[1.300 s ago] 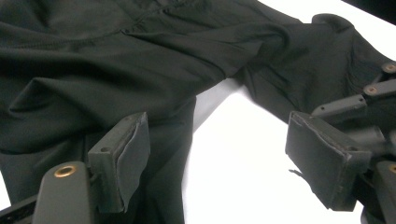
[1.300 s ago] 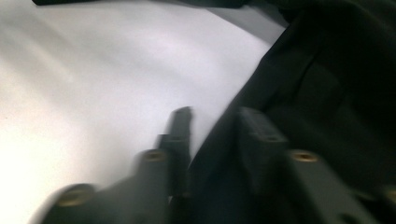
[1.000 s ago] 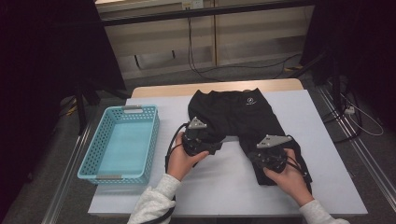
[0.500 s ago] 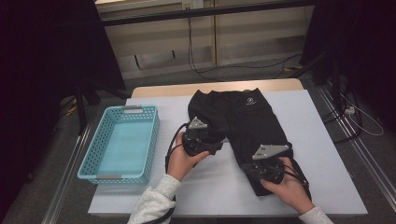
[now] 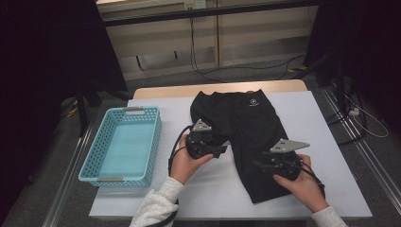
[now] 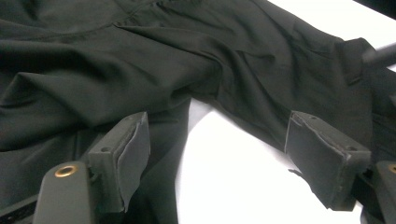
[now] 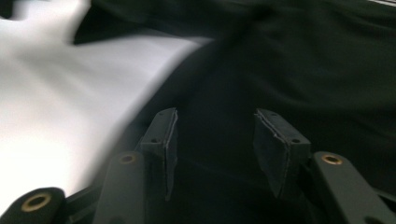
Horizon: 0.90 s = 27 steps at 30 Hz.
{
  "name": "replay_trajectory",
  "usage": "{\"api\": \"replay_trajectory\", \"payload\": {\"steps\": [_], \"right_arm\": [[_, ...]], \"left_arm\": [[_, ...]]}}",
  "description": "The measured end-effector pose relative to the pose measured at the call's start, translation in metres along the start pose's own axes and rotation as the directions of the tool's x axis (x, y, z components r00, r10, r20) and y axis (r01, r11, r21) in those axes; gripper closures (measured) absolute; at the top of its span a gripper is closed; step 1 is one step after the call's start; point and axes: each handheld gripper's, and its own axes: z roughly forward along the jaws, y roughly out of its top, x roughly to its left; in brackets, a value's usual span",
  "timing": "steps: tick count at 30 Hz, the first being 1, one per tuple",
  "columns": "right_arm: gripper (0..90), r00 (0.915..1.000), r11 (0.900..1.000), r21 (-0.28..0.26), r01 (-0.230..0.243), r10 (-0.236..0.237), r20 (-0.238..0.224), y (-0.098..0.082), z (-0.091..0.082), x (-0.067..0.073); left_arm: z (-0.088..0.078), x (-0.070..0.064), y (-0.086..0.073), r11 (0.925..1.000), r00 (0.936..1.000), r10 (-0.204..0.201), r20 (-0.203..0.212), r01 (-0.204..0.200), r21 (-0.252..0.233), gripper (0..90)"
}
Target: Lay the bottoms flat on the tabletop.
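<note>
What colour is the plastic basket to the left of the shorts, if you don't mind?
The basket is light turquoise blue, with latticed walls; the high view shows it best.

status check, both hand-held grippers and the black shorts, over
Left hand-held gripper open at the crotch of the black shorts. Right hand-held gripper jaws just opened over one leg, nothing gripped. Shorts flat on the table; blue basket off to the side, nothing blocking.

Black shorts [image 5: 250, 130] with a small white logo [image 5: 252, 101]; turquoise basket [image 5: 152, 142]; white table cover [image 5: 326, 137]; black grippers.

Black tools [image 5: 222, 150], grey three-cornered plates, brass screws, pale sleeves [image 5: 153, 208]
</note>
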Motion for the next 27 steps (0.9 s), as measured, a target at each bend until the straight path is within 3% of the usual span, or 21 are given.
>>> {"api": "replay_trajectory", "payload": {"steps": [5,12,17,20,23,25,27], "right_arm": [[50.2,0.9921,0.999,0.014,-0.040,0.038,0.120,-0.011,-0.014,-0.028],[52.9,0.9744,0.994,0.024,-0.111,0.104,0.199,-0.033,-0.037,-0.056],[56.3,0.9667,0.984,0.068,-0.165,0.148,0.209,-0.048,-0.043,-0.062],[60.8,0.9673,0.979,0.076,-0.191,0.175,0.184,-0.054,-0.043,-0.063],[65.9,0.9727,0.979,0.097,-0.182,0.165,0.163,-0.055,-0.039,-0.061],[73.7,0.9776,0.981,0.092,-0.168,0.154,0.143,-0.055,-0.035,-0.060],[87.7,0.9825,0.981,0.103,-0.166,0.156,0.102,-0.053,-0.034,-0.060]], "left_arm": [[0.000,0.000,0.000,1.0000,1.0000,0.000,0.001,0.000,-0.001,22.1],[-0.002,-0.001,0.002,1.0000,1.0000,0.004,0.004,-0.004,-0.005,22.1],[-0.001,-0.003,0.002,1.0000,1.0000,0.003,0.007,-0.002,-0.004,22.1],[0.000,-0.004,0.003,1.0000,0.9999,0.005,0.010,-0.005,-0.008,22.1],[0.003,-0.006,0.004,0.9999,0.9999,0.011,0.009,-0.011,-0.003,22.1],[0.005,-0.007,0.005,0.9998,0.9996,0.018,0.020,-0.019,0.005,22.1],[0.008,-0.009,0.005,0.9998,0.9996,0.017,0.024,-0.017,0.002,22.1]]}}
